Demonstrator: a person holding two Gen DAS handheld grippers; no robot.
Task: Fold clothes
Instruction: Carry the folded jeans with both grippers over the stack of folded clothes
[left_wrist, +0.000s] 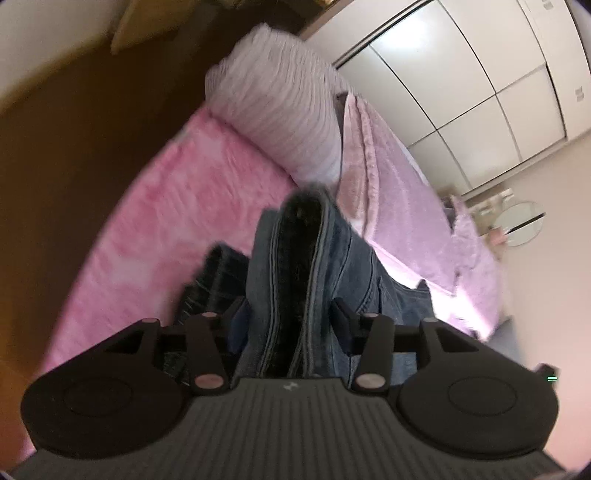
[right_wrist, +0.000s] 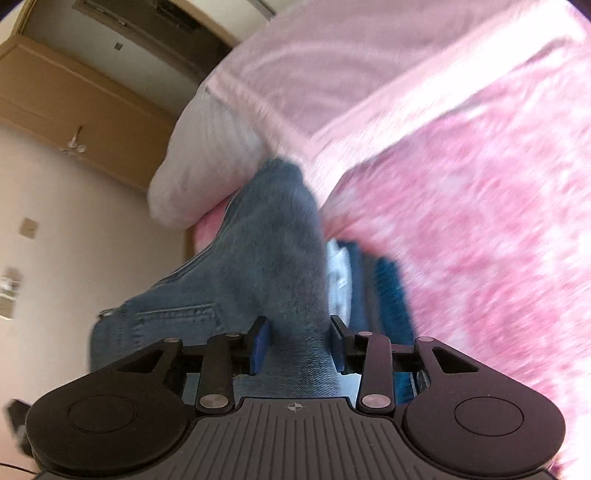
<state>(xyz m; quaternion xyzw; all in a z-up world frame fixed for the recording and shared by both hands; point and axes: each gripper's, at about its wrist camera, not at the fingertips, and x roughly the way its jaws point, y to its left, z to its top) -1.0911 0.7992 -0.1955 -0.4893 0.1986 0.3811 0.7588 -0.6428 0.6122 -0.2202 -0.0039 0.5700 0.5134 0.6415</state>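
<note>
The jeans (left_wrist: 291, 266) lie bunched on the bed, over a pink blanket (left_wrist: 177, 206), and both pairs of tongs sit around folds of the denim. In the left wrist view the left tongs (left_wrist: 290, 321) stand partly open with a thick doubled ridge of the jeans running up between the fingers; the blue pad on the right finger (left_wrist: 341, 325) sits just beside the cloth, and whether it presses cannot be told through the blur. A dark plaid garment (left_wrist: 210, 280) lies just left of the jeans on the blanket. Beyond them a ribbed white pillow (left_wrist: 280, 107) rests at the head of the bed, with a pale lilac blanket (left_wrist: 402, 206) beside it and white wardrobe doors (left_wrist: 461, 96) behind. In the right wrist view the right tongs (right_wrist: 299, 343) also stand partly open – a hump of jeans (right_wrist: 266, 251) fills the gap, close to both pads. A blue and white garment (right_wrist: 369, 284) lies just right of it.
</note>
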